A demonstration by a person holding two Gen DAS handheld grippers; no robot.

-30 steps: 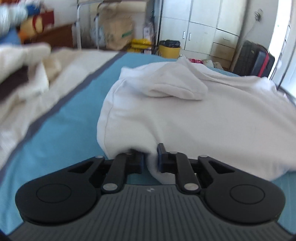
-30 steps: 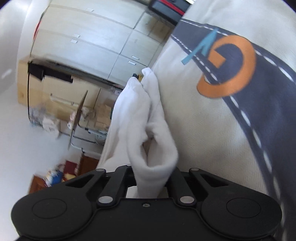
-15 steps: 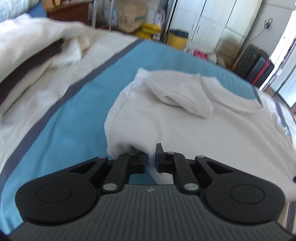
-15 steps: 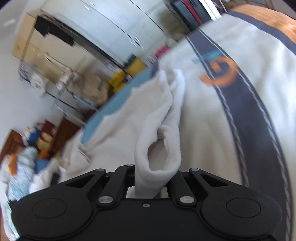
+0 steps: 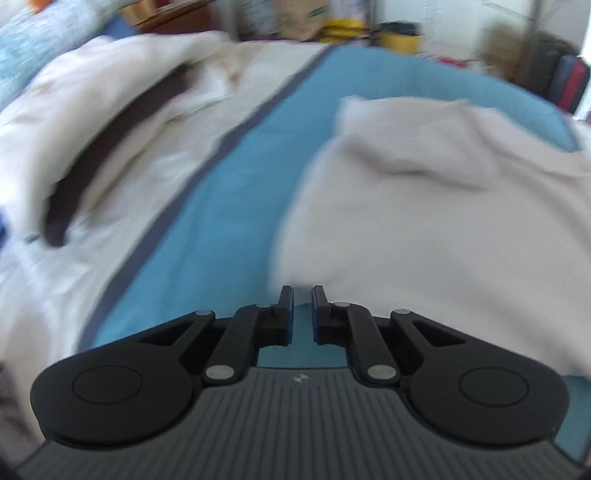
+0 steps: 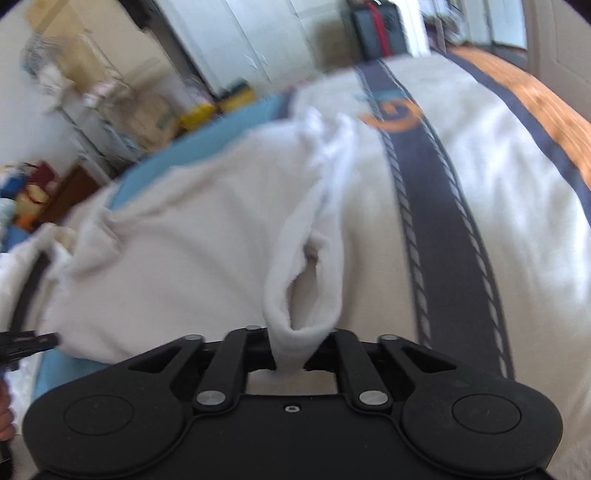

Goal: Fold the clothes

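A white garment [image 5: 424, 206] lies spread on the blue sheet [image 5: 221, 229] of a bed. My left gripper [image 5: 303, 291] sits at its near hem. Its jaws are almost together, and only the tips pinch the blurred edge. In the right wrist view this left gripper [image 6: 26, 341] touches the garment's [image 6: 184, 240] left corner. My right gripper [image 6: 290, 363] is shut on a thick fold of the same garment, which rises from between the fingers as a loop.
A cream blanket with a dark stripe [image 5: 92, 147] is bunched on the left. A cream cover with a dark band and orange logo [image 6: 436, 221] lies to the right. Beyond the bed stand a suitcase [image 6: 373, 26], a yellow bin [image 5: 400, 37] and white cupboards [image 6: 240, 40].
The left gripper has drawn back toward the hem, so less cloth covers its fingers. The right gripper has swung round and levelled out, still carrying the fold. Both views are blurred by motion.
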